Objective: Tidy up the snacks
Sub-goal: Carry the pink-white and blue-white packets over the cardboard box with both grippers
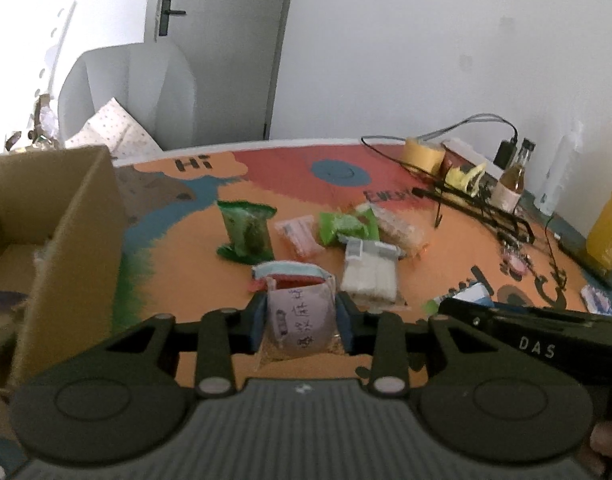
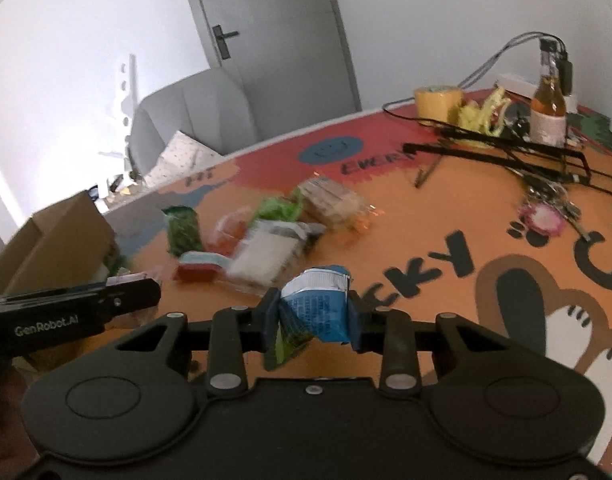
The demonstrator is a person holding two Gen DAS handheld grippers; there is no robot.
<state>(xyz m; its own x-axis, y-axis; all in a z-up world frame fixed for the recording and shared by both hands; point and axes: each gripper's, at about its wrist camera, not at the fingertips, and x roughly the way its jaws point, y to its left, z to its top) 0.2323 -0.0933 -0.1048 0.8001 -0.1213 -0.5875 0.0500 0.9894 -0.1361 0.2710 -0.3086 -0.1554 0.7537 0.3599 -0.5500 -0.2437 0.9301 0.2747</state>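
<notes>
While each gripper clamps 1 packet, left gripper (image 1: 301,320) a pink sachet (image 1: 299,316), right gripper (image 2: 312,320) a blue packet (image 2: 320,308), sorting looks early. About 6 snacks (some blurred) lie outside the cardboard box (image 1: 73,216)

Loose snack packets (image 1: 306,236) beside cardboard box (image 1: 49,216)

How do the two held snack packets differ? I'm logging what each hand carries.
The left hand-held gripper holds a pale pink packet with handwritten-style characters and a red and light-blue top; the right hand-held gripper holds a blue packet with fine white print and a green corner. The pink packet stands fairly straight, while the blue packet is crumpled and twisted. Both are small sealed packets pinched between the fingers above the table.
</notes>
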